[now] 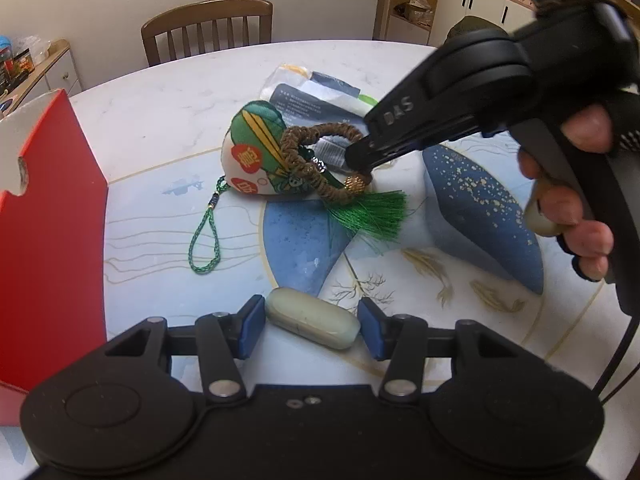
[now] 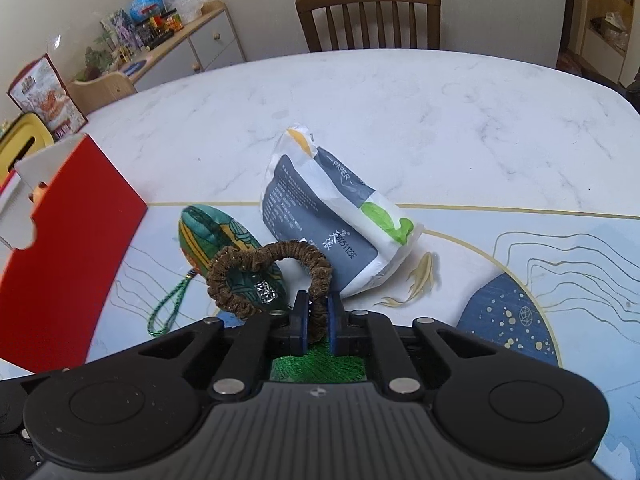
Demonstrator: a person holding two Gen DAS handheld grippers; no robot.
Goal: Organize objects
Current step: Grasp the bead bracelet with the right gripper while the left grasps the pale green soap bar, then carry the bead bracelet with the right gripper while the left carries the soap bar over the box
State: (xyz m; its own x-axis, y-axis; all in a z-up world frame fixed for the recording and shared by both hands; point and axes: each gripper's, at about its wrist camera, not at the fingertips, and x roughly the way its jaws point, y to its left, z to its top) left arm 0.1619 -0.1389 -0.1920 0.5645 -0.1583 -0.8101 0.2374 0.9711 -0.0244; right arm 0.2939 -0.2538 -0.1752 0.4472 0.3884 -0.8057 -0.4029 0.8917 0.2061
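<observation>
In the left wrist view, the left tongs (image 1: 312, 326) are clamped on a pale green oblong stone (image 1: 313, 323), their blue pads (image 1: 252, 330) pressing its two ends as it lies on the worktop (image 1: 168, 92) near the front edge. A red box (image 1: 52, 240) stands open at the worktop's left edge. Toward the middle lies a green embroidered sachet (image 1: 256, 152) with a green cord loop (image 1: 204, 240) and a green tassel (image 1: 374, 212), and a brown scrunchie (image 1: 304, 148) rests over it. The right tongs (image 1: 356, 156), held by a hand (image 1: 572, 192), reach down from the right to the scrunchie. Behind the sachet lies a white and grey tissue pack (image 1: 316, 92). A wooden chair (image 1: 208, 28) stands beyond the far edge. In the right wrist view, the right tongs (image 2: 318, 320) are pinched together on the brown scrunchie (image 2: 272, 276), a strand of it squeezed between the blue pads (image 2: 332, 328). The scrunchie's loop leans over the sachet (image 2: 216, 232), with the tissue pack (image 2: 324, 224) just behind and the red box (image 2: 68, 248) at the left edge. The tassel (image 2: 320, 366) shows beneath the tongs.
</observation>
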